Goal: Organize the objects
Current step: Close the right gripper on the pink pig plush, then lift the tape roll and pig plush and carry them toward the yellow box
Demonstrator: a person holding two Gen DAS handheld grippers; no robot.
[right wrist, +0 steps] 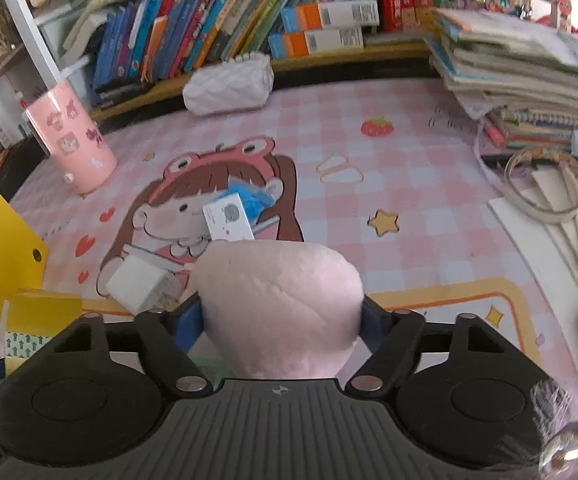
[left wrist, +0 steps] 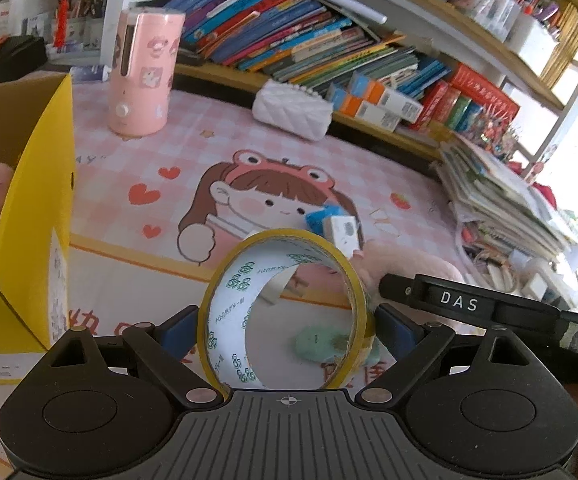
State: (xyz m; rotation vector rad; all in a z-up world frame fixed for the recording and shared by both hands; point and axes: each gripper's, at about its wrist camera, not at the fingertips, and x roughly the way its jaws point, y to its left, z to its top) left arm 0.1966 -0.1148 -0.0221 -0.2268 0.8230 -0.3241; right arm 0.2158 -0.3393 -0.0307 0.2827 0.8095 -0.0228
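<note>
Bookshelves packed with leaning books [left wrist: 289, 28] run along the back of a desk covered by a pink checked mat [left wrist: 217, 152] printed with a cartoon girl.

Left gripper [left wrist: 287, 322]: the jaws stand wide and are clamped on a roll of tape [left wrist: 289, 308]. The roll stands on edge between the blue pads, which press on its two outer rims. Its open centre faces forward and slightly up toward the camera, so the axis of the ring runs roughly along the line of the fingers. The roll is lifted above the mat, near the front edge of the desk.

Right gripper [right wrist: 283, 316]: the jaws are clamped on a pink plush toy [right wrist: 281, 300]. The toy bulges upward between the pads, with its rounded end pointing away from the camera toward the shelves. Which way its long axis lies cannot be told, as the lower part is hidden behind the gripper body.

A yellow cardboard box [left wrist: 37, 208] stands open at the left of the desk. A pink cup [left wrist: 143, 72] stands upright near the back. A white quilted pouch [left wrist: 293, 110] lies against the shelf base. A small white box [right wrist: 227, 218] and a blue packet [right wrist: 255, 196] lie touching on the mat, just beyond the toy. A stack of notebooks [right wrist: 521, 68] sits at the right.
</note>
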